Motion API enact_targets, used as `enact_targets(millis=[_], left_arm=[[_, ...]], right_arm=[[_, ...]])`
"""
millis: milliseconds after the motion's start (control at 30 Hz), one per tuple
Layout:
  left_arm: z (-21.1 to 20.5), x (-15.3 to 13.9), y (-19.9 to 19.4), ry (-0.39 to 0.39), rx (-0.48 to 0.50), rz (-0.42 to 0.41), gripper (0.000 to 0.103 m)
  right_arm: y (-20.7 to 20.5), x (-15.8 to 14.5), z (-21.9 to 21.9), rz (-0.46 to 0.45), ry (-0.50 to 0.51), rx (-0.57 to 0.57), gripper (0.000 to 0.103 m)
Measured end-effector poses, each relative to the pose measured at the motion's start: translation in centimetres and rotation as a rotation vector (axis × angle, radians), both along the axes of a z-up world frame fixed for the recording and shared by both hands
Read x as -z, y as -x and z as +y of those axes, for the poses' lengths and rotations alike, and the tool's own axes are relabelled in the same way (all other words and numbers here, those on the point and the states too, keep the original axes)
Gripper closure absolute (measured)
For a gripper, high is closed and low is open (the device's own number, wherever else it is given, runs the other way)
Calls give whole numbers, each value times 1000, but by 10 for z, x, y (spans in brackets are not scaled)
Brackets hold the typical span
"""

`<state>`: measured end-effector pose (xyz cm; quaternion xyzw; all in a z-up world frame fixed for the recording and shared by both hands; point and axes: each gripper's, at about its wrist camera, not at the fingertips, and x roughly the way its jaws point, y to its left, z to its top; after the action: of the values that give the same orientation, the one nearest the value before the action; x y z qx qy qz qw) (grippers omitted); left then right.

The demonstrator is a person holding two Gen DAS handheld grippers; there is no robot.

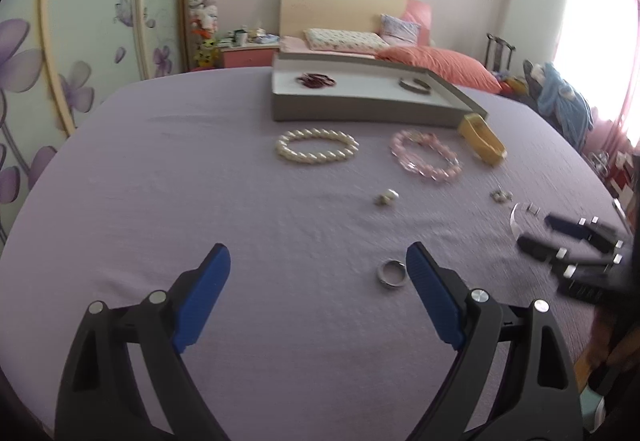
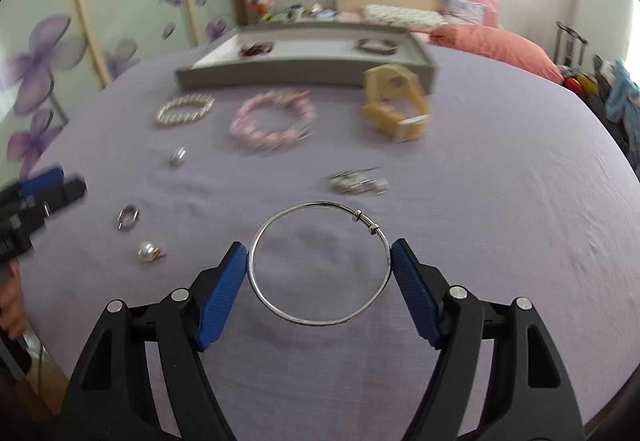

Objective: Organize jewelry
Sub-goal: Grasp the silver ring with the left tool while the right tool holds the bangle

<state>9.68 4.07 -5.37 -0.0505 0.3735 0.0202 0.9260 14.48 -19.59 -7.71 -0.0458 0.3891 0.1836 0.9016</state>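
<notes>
Between the blue pads of the left gripper [image 1: 318,261], as seen from the left wrist, only the lilac cloth of the table [image 1: 160,181] is found, and the jaws are spread wide with nothing held. Just inside the right pad a small silver ring [image 1: 391,273] is lying flat; it is judged light, rigid and slick, so it would best be pinched across its outer rim, with a risk of its skating on the cloth. Toward the far edge a grey tray [image 1: 360,109] is set, and a dark red bracelet [image 1: 316,80] and a dark metal bangle [image 1: 415,85] are already lying in it, well apart. Before the tray, on the cloth, a pearl bracelet [image 1: 316,147] and a pink bead bracelet [image 1: 426,157] are laid side by side, both judged supple and heavier than the ring; a yellow stand [image 1: 482,139] is placed near the tray's right corner. From the right wrist, the right gripper [image 2: 318,261] is seen opened wide around a thin silver bangle [image 2: 318,265], whose wire is bracketed by the two pads, the left one touching or nearly touching. The bangle is judged light, stiff yet easily bent, and smooth; a gentle grip across its width seems suitable. Whether it is lifted or resting on the cloth cannot be told. Near the left edge a pearl earring [image 2: 149,253] is seen, and a tangle of small silver pieces [image 2: 358,181] lies just beyond the bangle.
</notes>
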Motion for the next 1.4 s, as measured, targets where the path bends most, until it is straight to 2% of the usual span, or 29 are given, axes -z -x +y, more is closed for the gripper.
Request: enact_targets(millis=[67, 333, 600, 867, 967, 1267, 1400], left_arm=[[-9, 4, -3, -5, 17, 9, 17], [-37, 23, -15, -22, 75, 64, 47], [-43, 27, -21, -28, 66, 71, 64], [-48, 27, -18, -32, 68, 68, 68], [-47, 27, -17, -35, 61, 68, 80], [-44, 26, -13, -39, 63, 63, 81], [-32, 23, -15, -29, 35, 67, 81]], right_arm=[[-1, -7, -9, -16, -13, 17, 28], [-7, -9, -14, -5, -52, 9, 28], [-8, -6, -12, 13, -75, -4, 28], [-8, -5, -12, 21, -88, -14, 28], [-7, -6, -11, 22, -90, -18, 28], [-3, -10, -8, 13, -101, -32, 28], [-3, -13, -7, 2, -106, -38, 28]])
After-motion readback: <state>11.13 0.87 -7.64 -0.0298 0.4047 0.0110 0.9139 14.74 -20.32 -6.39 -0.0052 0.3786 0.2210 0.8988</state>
